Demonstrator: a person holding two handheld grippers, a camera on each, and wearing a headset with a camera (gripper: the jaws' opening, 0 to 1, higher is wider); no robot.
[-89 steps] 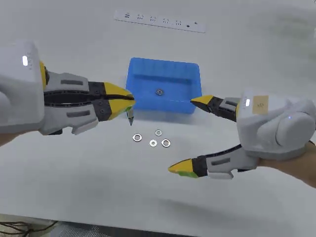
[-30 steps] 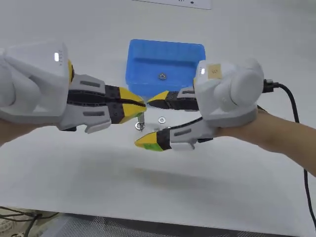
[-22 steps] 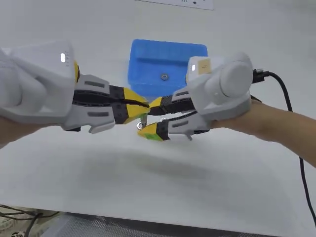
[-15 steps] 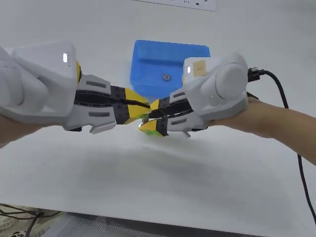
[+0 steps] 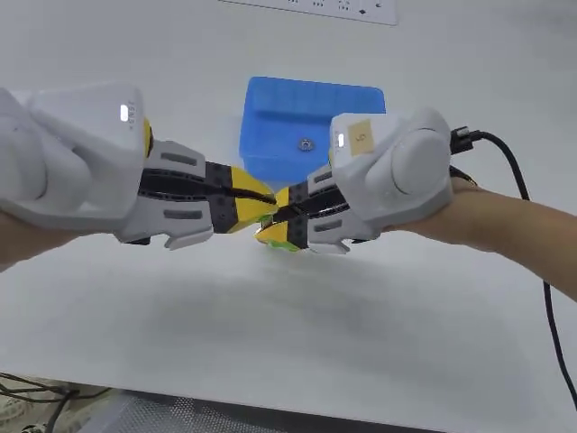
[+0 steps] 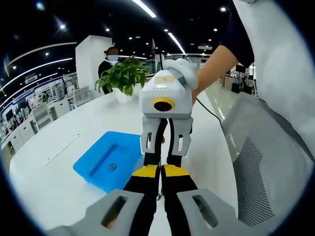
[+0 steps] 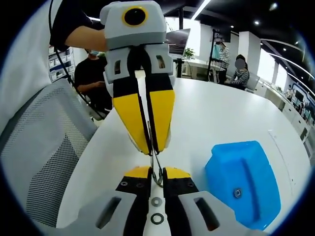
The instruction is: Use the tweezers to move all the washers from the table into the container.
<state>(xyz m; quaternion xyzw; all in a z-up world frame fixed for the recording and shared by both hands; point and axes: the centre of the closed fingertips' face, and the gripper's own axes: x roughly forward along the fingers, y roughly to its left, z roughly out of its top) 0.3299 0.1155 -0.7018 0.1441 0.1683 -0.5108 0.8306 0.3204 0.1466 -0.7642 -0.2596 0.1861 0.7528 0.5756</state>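
Observation:
My left gripper [image 5: 264, 200] comes in from the left, shut on thin metal tweezers [image 7: 154, 164] that point down at the table. My right gripper [image 5: 270, 225] meets it tip to tip from the right, its jaws closed on the tweezers' lower end. In the right gripper view my own yellow tips [image 7: 156, 172] pinch the tweezers, and two washers [image 7: 156, 201] lie on the white table just below. The blue container [image 5: 270, 108] stands right behind the grippers with one washer [image 5: 306, 144] inside. The grippers hide the table washers in the head view.
A white label strip [image 5: 315, 7] lies at the table's far edge. A black cable [image 5: 505, 162] trails from the right gripper. The table's near edge [image 5: 270, 410] runs along the bottom. A mesh chair [image 7: 39, 162] and a potted plant [image 6: 123, 76] stand nearby.
The right gripper has swung left from beside the container, met the left gripper's tips and closed on the tweezers. The left gripper has moved a little to the right.

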